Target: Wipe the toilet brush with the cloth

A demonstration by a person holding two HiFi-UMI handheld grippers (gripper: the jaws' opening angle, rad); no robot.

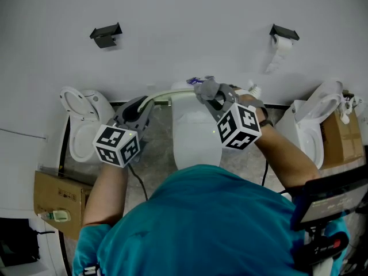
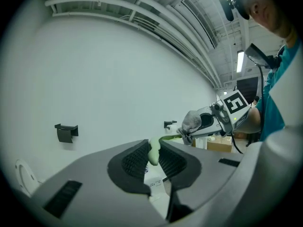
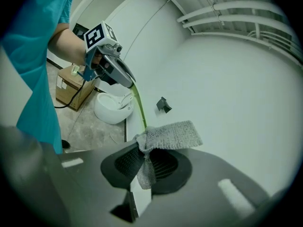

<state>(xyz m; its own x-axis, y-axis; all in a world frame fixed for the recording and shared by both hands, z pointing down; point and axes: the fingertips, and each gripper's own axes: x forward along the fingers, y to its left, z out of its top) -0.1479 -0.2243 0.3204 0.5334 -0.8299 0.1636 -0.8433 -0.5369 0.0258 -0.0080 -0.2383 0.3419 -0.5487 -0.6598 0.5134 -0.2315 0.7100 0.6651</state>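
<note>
Toilet brush (image 1: 163,95): my left gripper (image 2: 154,157) is clamped narrow on its handle end and holds it in the air as an anchor. My right gripper (image 3: 144,166) pinches the cloth (image 3: 173,135), laid against the handle for wiping.

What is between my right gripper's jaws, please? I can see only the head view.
Observer: The right gripper view shows the right gripper shut on a grey cloth, which folds over the green brush handle.
Operator: Is the left gripper actually gripping that handle?
Observer: Yes. In the left gripper view, the left gripper has its jaws pressed on the handle's pale end.
Operator: Is all of the cloth inside the right jaws?
Observer: No. A broad flap sticks out past the jaws to the right in that view, and a narrow end hangs down between them.
</note>
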